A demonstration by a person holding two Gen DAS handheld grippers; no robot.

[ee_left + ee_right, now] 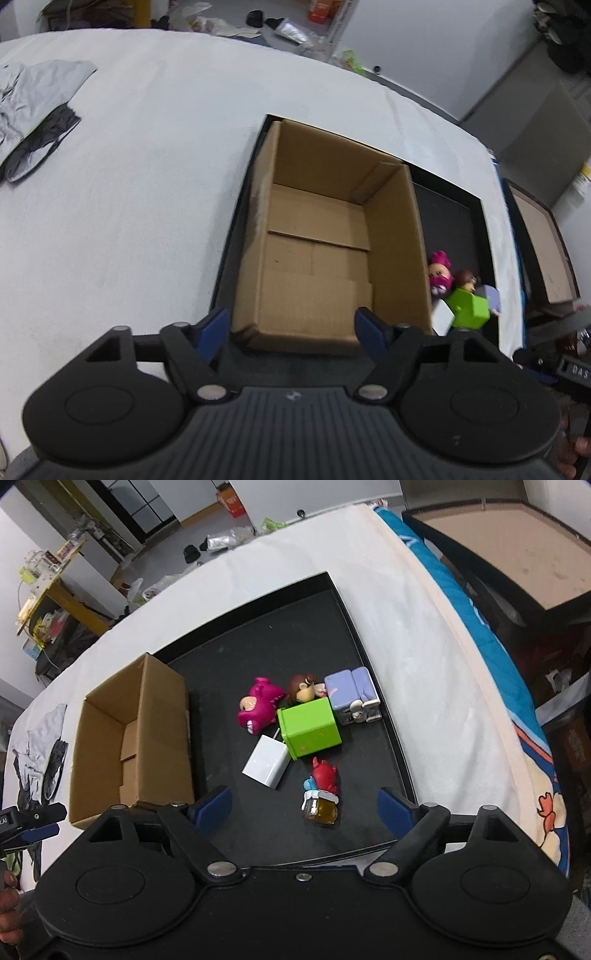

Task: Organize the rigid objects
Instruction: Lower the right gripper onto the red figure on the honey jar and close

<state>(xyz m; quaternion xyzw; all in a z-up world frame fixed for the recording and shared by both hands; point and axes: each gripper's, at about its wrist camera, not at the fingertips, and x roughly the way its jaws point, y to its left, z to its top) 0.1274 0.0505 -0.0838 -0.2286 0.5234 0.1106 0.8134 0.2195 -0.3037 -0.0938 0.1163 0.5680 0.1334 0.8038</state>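
An empty open cardboard box (317, 236) (129, 734) stands on the left part of a black tray (258, 635) (450, 206). On the tray's right lie a pink toy (258, 705) (439, 275), a brown-haired figure (303, 688), a green cube (310, 727) (469, 308), a lilac box toy (352, 694), a white block (266, 766), a red figure (325, 773) and a small amber jar (320, 806). My left gripper (290, 325) is open and empty over the box's near edge. My right gripper (304, 805) is open and empty, just above the jar.
The tray lies on a white cloth-covered table (129, 184). A grey and black garment (33, 118) lies at the far left. An open dark case (491, 554) stands beyond the table's right edge. Clutter lies on the floor behind.
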